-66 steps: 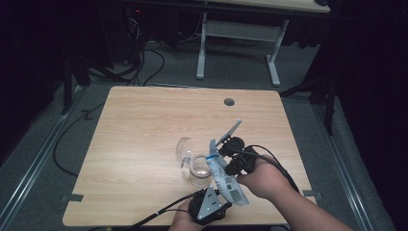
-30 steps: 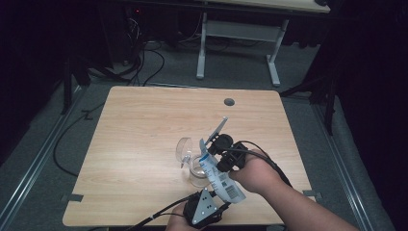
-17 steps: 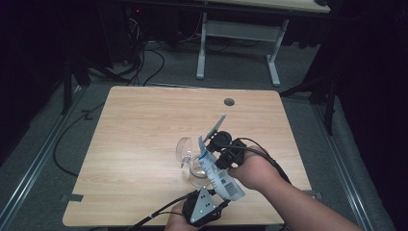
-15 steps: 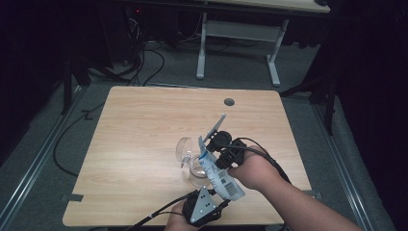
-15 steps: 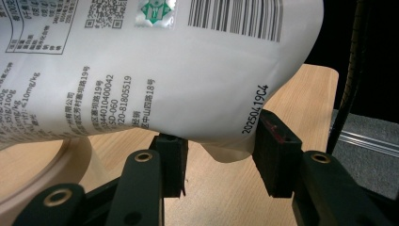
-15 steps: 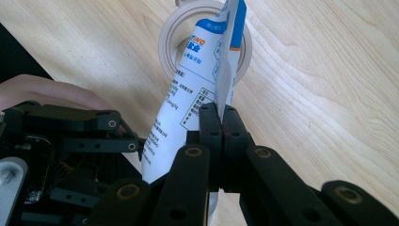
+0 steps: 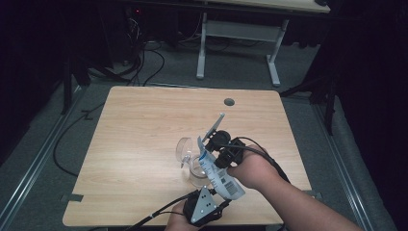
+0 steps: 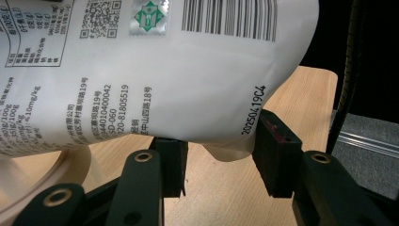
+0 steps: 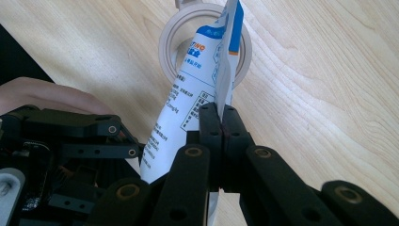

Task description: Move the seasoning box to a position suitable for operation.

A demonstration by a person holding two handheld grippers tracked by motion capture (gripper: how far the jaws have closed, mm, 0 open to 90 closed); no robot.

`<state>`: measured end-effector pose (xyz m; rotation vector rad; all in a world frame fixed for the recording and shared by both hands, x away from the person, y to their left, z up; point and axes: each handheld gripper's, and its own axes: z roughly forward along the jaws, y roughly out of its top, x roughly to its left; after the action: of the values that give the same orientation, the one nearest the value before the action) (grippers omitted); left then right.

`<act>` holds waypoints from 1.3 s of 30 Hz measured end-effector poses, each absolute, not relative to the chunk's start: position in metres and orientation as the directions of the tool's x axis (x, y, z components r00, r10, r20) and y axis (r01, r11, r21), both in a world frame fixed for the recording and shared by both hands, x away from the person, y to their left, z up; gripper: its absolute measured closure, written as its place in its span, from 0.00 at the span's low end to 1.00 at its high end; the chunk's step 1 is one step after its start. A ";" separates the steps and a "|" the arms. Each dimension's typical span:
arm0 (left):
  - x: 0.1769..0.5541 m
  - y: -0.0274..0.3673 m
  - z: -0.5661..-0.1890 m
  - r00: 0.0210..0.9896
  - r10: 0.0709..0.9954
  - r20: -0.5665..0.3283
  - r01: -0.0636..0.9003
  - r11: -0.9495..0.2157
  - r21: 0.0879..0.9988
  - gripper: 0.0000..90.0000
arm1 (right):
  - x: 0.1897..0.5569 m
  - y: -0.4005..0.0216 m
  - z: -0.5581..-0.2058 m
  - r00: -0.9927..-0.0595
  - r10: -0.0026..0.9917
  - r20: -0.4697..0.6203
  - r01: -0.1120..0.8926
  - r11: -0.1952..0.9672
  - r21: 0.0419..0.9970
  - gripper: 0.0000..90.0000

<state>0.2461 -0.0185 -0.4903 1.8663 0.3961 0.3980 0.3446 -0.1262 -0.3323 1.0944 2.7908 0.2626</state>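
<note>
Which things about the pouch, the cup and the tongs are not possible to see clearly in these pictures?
- Pouch contents: opaque film in every view.
- Pouch top: cut off by the upper edge, left gripper view.
- Inside the cup: the pouch hangs in front, right gripper view; too small in the high view.
- Left tongs pads: whether they press the pouch; its bottom hides the contact.

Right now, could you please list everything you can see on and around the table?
pouch: one, white with blue print and a barcode, tilted over the cup, edge pinched by the right hand-held gripper
cup: one, clear, on the table's near middle
lid: one, clear, beside the cup
table: one, light wood, centre
second table: one, white legs, behind
cables: several, black, floor
left hand-held gripper: one, black, jaws apart under the pouch's bottom
right hand-held gripper: one, black, shut on the pouch
</note>
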 end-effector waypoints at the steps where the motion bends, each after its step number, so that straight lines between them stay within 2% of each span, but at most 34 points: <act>1: 0.246 -0.018 -0.490 0.886 0.456 0.079 0.077 -0.313 0.947 0.65 | 0.345 -0.126 -0.332 -0.728 0.683 -0.059 0.660 0.721 0.209 1.00; 39: 0.247 -0.020 -0.486 0.889 0.455 0.057 0.089 -0.292 0.952 0.65 | 0.345 -0.126 -0.328 -0.743 0.666 -0.064 0.641 0.736 0.217 1.00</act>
<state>0.2472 -0.0196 -0.4855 1.8488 0.4050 0.3773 0.3455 -0.1262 -0.3281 1.0587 2.7975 0.2737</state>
